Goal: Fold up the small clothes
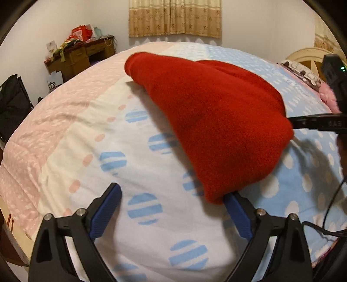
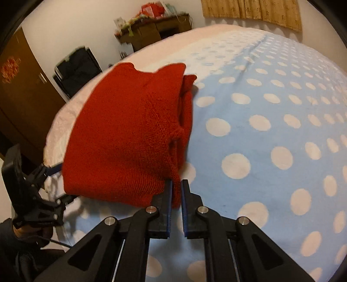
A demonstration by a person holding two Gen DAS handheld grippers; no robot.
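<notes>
A red knitted garment (image 2: 123, 134), folded w/ layers stacked, is seen lying on the bed (image 2: 271, 112), partly on the light-blue polka-dot cover and partly on the white/pink section toward the far-left side of the bed. Its near corner is pinched by the right gripper (image 2: 176, 195): the blue pads are drawn narrow w/ a strip of red knit clamped between them, and in the left wrist view the same gripper (image 1: 291, 121) is seen side-on at the garment's right edge. The left gripper (image 1: 173, 206) is held wide apart, approx. at full spread; nothing is clamped. Its right finger (image 1: 237, 214) is tucked just under the garment's near lower edge, its left finger (image 1: 106, 208) stands over bare cover, apart from the garment. In the right wrist view the left gripper (image 2: 58, 182) is seen at the garment's near-left edge, gripped by a person's hand (image 2: 21, 233). Beyond the bed a cluttered wooden desk (image 1: 80, 56) is set against the wall, w/ a curtain (image 1: 174, 17) past the bed's far end.
</notes>
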